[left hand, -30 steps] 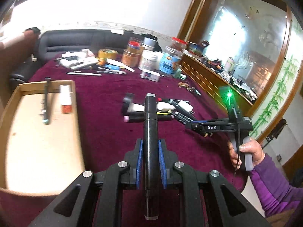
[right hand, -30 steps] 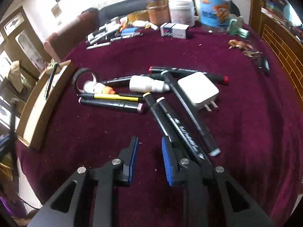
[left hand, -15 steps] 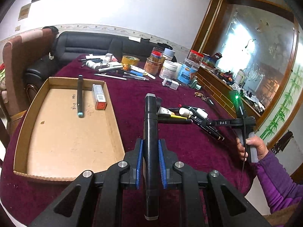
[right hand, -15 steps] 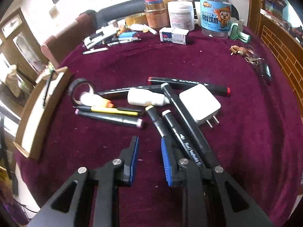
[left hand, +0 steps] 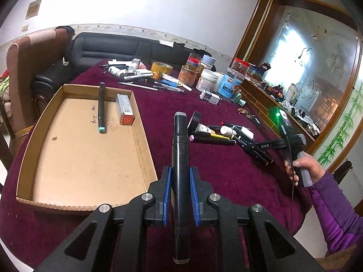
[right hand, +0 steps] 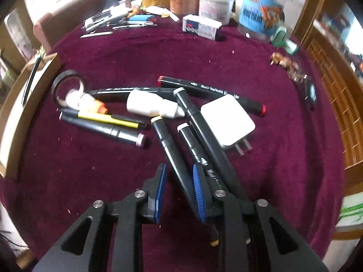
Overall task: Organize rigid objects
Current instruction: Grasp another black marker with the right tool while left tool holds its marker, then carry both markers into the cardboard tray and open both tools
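Fingers of our left gripper [left hand: 179, 200] pinch a thick black marker [left hand: 179, 158] just beside the shallow cardboard tray [left hand: 145, 149], which holds only two items, while our right gripper [right hand: 178, 191] hovers spread over the unsorted marker pile [right hand: 192, 122].

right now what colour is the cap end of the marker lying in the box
Teal, on the marker in the cardboard box; the left wrist view shows it best.

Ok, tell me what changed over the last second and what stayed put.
The left gripper, shut on the black marker throughout, swung toward the cardboard tray. The right gripper closed in on the marker pile, open and empty. Tray contents and pile unchanged.
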Motion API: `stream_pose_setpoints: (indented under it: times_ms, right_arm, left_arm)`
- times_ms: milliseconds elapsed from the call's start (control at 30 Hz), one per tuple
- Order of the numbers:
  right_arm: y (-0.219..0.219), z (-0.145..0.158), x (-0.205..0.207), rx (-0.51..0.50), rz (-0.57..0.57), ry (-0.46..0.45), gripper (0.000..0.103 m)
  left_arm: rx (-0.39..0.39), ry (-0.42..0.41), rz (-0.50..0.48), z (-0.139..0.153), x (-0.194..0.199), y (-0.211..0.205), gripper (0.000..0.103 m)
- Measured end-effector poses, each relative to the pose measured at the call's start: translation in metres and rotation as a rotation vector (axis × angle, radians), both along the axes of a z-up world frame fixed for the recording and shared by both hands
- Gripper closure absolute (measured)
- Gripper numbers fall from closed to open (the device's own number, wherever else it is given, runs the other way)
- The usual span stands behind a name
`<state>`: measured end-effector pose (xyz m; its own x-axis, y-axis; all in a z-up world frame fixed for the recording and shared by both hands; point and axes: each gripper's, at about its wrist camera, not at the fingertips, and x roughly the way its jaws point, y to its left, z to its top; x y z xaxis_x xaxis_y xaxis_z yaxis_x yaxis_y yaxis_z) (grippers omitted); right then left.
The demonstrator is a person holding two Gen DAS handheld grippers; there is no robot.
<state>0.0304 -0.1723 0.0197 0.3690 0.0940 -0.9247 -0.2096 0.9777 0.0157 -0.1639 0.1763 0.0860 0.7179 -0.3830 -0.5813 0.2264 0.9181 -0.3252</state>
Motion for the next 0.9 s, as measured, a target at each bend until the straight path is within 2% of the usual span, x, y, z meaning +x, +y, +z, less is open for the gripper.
stream_pose_setpoints:
  times_ms: [167,267,400,500,667,767,900]
  right_arm:
    - [0.003,-0.002,-0.009,-0.032,-0.013,-0.011,0.080]
    - [0.002,-0.001,-0.021,-0.001,-0.031,-0.023,0.087]
    - [-0.003,0.013,-0.036,0.220,-0.043,-0.017,0.089]
    - [0.015,0.038,-0.048,0.364,0.019,-0.037,0.089]
    - [0.074,0.077,-0.050,0.549,0.146,-0.035,0.088]
    - [0.120,0.088,-0.039,0.652,0.207,0.012,0.088]
    - [0.181,0.086,-0.016,0.694,0.239,0.072,0.088]
  left_arm:
    - [0.001,-0.004,0.008,0.003,-0.001,0.002,0.087]
    - [-0.005,-0.004,0.017,0.003,0.000,0.006,0.087]
    - [-0.008,-0.013,0.039,0.011,0.000,0.019,0.087]
    - [0.020,-0.018,0.094,0.021,0.006,0.037,0.087]
    - [0.157,0.032,0.191,0.027,0.042,0.072,0.087]
    - [0.168,0.088,0.203,0.019,0.070,0.090,0.087]
    - [0.185,0.160,0.212,0.003,0.114,0.104,0.087]
